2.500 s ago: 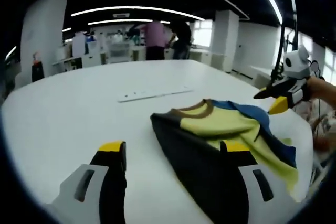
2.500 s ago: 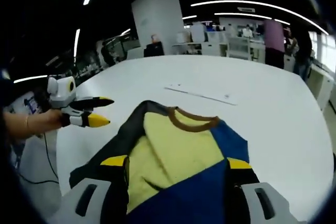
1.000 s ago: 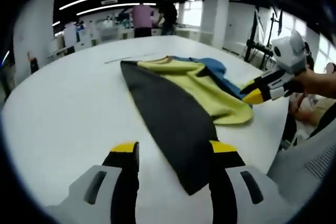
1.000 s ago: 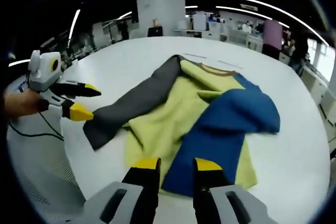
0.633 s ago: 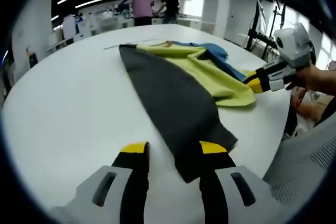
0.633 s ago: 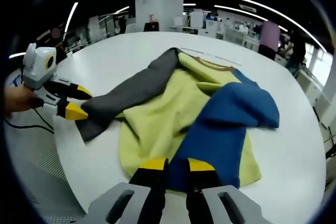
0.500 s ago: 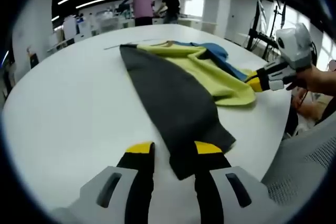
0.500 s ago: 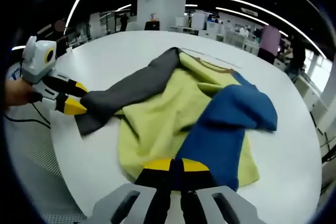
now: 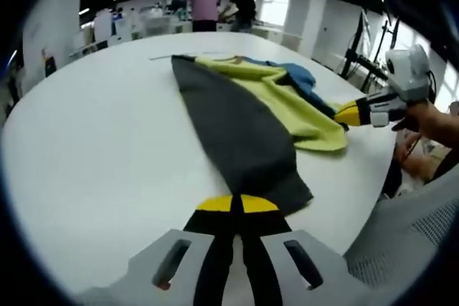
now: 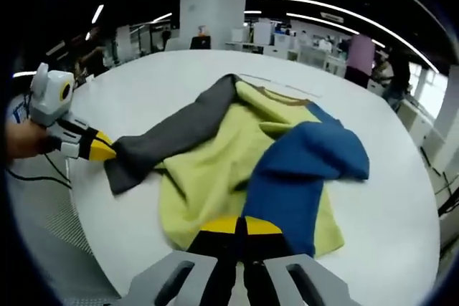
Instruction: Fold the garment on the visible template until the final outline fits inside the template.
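A soft knit garment of yellow-green body, dark grey sleeve and blue sleeve (image 10: 237,163) lies spread on the wide white round surface (image 9: 93,134), toward the edge nearest the person. In the left gripper view the left tool (image 9: 237,204) has its yellow-tipped black jaws pressed together on the cuff end of the dark grey sleeve (image 9: 244,134), which stretches away from the jaws toward the brown-trimmed collar (image 10: 280,95) at the far end. In the same view the right tool (image 9: 346,114) comes in from the right, held by a hand (image 9: 434,121), its yellow tip at the hem of the yellow-green body (image 9: 287,102). In the right gripper view the right tool (image 10: 244,226) is clenched, its jaws meeting on the lower hem where the blue sleeve (image 10: 301,170) lies folded across the yellow-green body. There the left tool (image 10: 97,150) appears at the left, its tip touching the grey cuff just beside the edge of the surface. The blue sleeve lies doubled over the right half of the body, its upper part bunched into a fold. A thin pale strip (image 10: 280,84) lies flat on the surface beyond the collar. Far behind, people stand (image 9: 208,12) among white desks and pillars under long ceiling lights.
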{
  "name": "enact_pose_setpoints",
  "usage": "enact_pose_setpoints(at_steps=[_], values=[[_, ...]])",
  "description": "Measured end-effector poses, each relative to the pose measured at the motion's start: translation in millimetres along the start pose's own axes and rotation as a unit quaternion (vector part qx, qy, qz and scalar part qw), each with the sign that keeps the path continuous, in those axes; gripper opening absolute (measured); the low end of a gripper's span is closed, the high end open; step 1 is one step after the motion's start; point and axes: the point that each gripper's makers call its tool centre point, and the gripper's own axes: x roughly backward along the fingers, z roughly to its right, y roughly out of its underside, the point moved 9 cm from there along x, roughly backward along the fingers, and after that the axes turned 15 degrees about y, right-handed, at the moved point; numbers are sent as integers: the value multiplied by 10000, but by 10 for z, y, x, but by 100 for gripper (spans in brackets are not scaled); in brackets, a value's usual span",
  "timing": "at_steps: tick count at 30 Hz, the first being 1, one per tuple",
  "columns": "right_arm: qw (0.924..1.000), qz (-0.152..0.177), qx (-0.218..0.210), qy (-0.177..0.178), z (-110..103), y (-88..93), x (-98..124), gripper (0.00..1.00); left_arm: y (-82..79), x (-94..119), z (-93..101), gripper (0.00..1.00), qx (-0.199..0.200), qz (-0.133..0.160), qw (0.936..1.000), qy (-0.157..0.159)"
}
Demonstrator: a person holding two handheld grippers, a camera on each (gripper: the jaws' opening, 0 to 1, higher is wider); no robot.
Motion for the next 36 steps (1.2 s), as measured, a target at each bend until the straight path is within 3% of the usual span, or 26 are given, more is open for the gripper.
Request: enact_pose_setpoints(at_steps=[10,13,16,21,25,36], values=[[9980,396,-409,270,423,-293,211,0,-311,295,53,0,101,707,9974,-119],[9943,490,-924,193,557,-369,247,0,-397,389,-22,0,171,890,9956,-221],[9921,527,-1117,220,715,-415,270,0,-489,480,-112,0,120,982,9944,-369],[9916,484,-1142,366,973,-451,273,0,-576,617,-366,0,131,1069,9922,-630],[9911,409,-1146,546,1192,-458,272,0,-604,700,-501,0,61,912,9911,-971],[9851,127,-1390,1000,1718,-394,154,0,-663,855,-1011,0,257,863,9835,-1569]])
